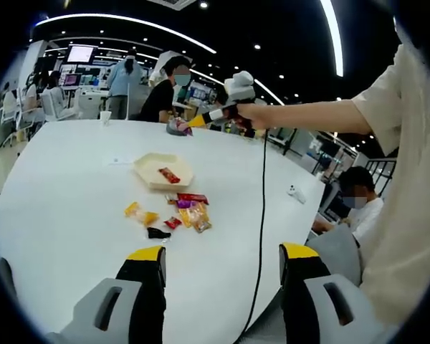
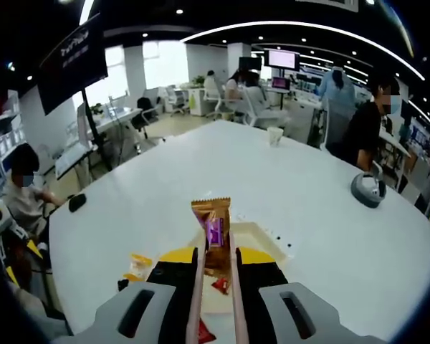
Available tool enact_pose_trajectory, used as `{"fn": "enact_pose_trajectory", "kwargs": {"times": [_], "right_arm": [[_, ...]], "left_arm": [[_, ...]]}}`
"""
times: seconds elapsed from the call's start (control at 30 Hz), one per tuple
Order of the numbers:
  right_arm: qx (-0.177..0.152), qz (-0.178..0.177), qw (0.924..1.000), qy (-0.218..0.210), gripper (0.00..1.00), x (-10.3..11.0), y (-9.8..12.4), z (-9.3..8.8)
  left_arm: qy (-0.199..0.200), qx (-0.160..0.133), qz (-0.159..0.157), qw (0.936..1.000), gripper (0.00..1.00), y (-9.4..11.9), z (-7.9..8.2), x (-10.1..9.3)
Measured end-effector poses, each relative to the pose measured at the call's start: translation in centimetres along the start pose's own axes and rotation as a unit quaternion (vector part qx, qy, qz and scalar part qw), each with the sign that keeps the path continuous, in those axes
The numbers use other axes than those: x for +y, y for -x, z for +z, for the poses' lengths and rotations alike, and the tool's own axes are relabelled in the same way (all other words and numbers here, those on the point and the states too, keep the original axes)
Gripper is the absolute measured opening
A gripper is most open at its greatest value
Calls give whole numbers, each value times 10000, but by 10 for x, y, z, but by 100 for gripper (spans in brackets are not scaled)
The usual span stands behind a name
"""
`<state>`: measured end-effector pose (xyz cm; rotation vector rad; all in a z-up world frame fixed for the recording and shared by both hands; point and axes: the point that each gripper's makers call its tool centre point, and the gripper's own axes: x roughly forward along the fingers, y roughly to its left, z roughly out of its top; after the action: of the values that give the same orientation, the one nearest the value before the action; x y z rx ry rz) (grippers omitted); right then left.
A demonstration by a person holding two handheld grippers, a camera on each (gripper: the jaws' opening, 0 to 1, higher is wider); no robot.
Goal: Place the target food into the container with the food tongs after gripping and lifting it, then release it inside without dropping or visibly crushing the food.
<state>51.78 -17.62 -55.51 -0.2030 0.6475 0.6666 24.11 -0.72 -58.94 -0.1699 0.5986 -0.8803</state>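
Observation:
A cream tray sits mid-table with a red packet inside it. In front of the tray lie several loose snack packets, among them a yellow one and a black one. My left gripper hangs low near the table's front edge, open with nothing in it. A hand holds my right gripper high above the far side of the tray. In its own view the right gripper is shut on food tongs, which pinch a brown packet with a purple label above the tray.
A black cable hangs from the right gripper to the table edge. A paper cup and a grey round object stand at the far side. A small white item lies near the right edge. People sit around the table.

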Motion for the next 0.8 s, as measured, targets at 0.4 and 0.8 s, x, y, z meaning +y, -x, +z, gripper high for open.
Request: {"fn": "enact_pose_trajectory", "kwargs": {"times": [0.4,0.8], "right_arm": [[-26,7,10000,7,19,0,-3,5],[-23,16,10000,1,20,-1,-8,5]], "left_arm": [[29,50,-8,10000,63,1,-4,1],[55,84,-1,9999,62,2,-7,1]]}}
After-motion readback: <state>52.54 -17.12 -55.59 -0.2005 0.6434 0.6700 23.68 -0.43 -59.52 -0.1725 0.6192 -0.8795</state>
